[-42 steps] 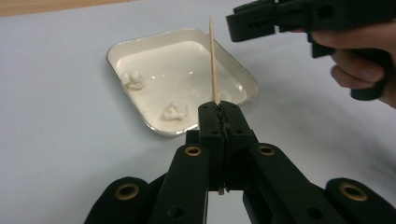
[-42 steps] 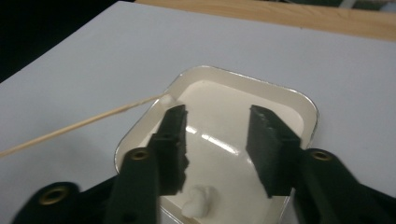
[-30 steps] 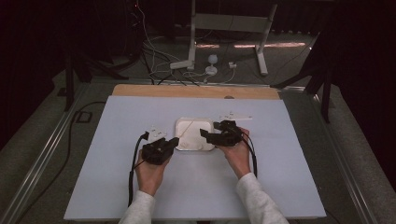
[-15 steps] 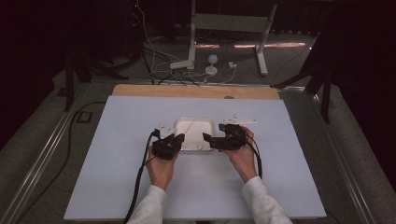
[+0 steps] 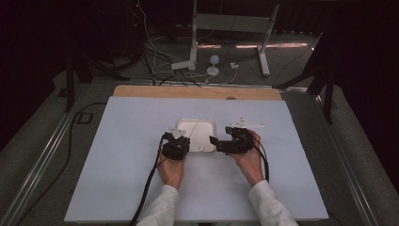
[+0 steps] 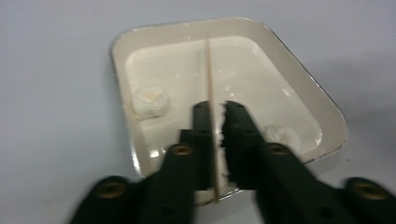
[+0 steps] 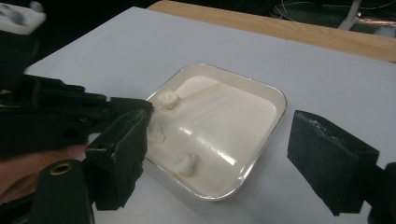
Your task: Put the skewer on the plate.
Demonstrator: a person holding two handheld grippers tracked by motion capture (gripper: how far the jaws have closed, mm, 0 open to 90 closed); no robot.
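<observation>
A shallow white square tray (image 5: 196, 123) lies mid-table. It holds three small white lumps (image 7: 186, 162); in the left gripper view I see one of them to the left (image 6: 149, 100) and one to the right (image 6: 281, 135). My left gripper (image 6: 215, 109) hangs over the tray's near-left edge (image 5: 181, 141), shut on a thin wooden stick (image 6: 209, 70) that reaches out across the tray floor. My right gripper (image 7: 219, 130) is open just right of the tray (image 5: 217, 142), with the tray's near corner (image 7: 219, 191) between its jaws. My left gripper's black body (image 7: 70, 116) also appears in the right gripper view.
The tray rests on a pale blue board (image 5: 122, 141) with a wooden strip (image 5: 197, 92) along its far edge. Beyond that are cables and a metal stand (image 5: 226, 28) on the floor. Bare board surrounds the tray on all sides.
My left gripper has moved right and forward to the tray's edge, carrying the stick over the tray. The right gripper shifted only slightly and stays beside the tray.
</observation>
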